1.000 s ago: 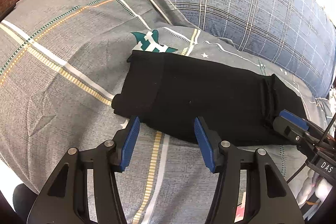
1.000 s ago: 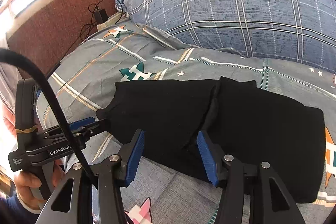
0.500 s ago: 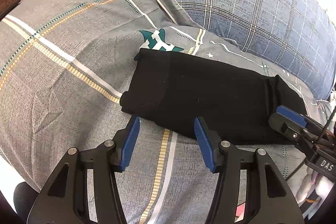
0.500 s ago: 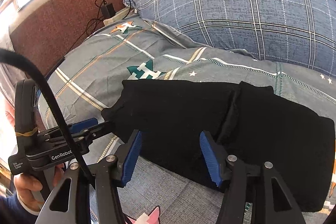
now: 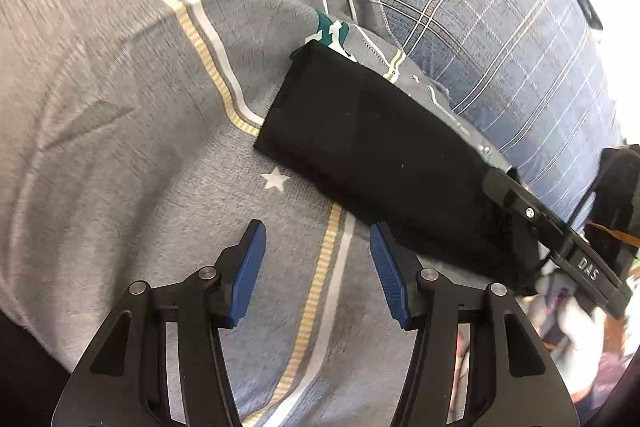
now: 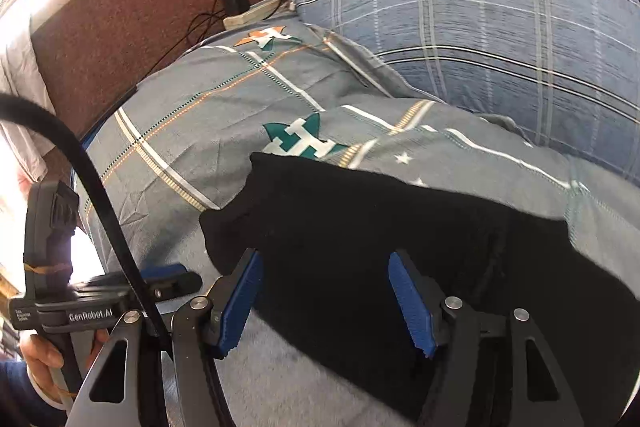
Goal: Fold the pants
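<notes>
Between the spread blue pads of the left gripper (image 5: 316, 259) there's only grey bedspread (image 5: 120, 155); the right gripper (image 6: 326, 291) gapes too, released, hovering over the folded black pants (image 6: 400, 235); they lie flat on the bedspread, just beside the blue plaid pillow (image 6: 500, 27).

Folded black pants (image 5: 372, 151) on bedspread (image 5: 120, 107), left tongs (image 5: 316, 255) parted, empty

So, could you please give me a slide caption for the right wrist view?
Open right gripper poised over folded black pants on a plaid bedspread, left gripper alongside.
</notes>
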A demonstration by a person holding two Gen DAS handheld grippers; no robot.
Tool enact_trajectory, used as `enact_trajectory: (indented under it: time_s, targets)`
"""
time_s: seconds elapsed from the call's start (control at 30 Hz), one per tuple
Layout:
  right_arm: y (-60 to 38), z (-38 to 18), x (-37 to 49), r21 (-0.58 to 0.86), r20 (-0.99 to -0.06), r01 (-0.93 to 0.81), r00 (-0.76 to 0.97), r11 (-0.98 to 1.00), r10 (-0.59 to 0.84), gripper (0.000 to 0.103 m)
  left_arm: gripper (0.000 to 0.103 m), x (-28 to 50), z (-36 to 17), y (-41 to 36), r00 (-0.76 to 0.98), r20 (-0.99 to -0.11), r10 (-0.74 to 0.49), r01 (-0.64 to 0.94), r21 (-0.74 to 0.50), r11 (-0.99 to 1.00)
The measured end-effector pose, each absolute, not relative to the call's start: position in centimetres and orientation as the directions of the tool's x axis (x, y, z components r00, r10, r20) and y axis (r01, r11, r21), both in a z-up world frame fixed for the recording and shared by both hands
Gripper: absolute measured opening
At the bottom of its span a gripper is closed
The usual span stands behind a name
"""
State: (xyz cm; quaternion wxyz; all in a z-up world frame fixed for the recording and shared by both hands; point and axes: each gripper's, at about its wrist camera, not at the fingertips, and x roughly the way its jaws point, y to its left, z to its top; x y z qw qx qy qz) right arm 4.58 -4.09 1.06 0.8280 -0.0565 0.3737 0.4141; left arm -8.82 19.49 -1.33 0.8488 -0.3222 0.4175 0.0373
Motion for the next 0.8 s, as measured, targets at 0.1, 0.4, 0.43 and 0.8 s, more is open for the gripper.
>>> enact_trajectory:
  time_s: [0.1, 0.4, 0.43, 0.8]
  targets:
    - [-3.0, 1.4, 6.3, 0.24, -0.655, -0.762, 0.33, 0.601, 0.68, 0.063, 0.064, -8.1, -1.4, 19.8, 0.672, -0.701, -0.238, -0.326, -0.569, 0.755]
    - [3.2, 1.5, 11.0, 0.194, -0.715, -0.881, 0.174, 0.431, 0.677, 0.064, 0.065, -6.2, -1.9, 20.2, 0.72, -0.642, -0.265, -0.3, -0.631, 0.715]
    - [4.2, 1.2, 11.3, 0.188, -0.725, -0.891, 0.158, 0.414, 0.67, 0.064, 0.065, -6.1, -2.0, 20.4, 0.725, -0.635, -0.266, -0.293, -0.635, 0.715]
    - [12.0, -2.4, 12.4, 0.082, -0.845, -0.948, 0.098, 0.308, 0.525, 0.056, 0.065, -5.1, -3.0, 21.8, 0.792, -0.529, -0.306, -0.228, -0.72, 0.655]
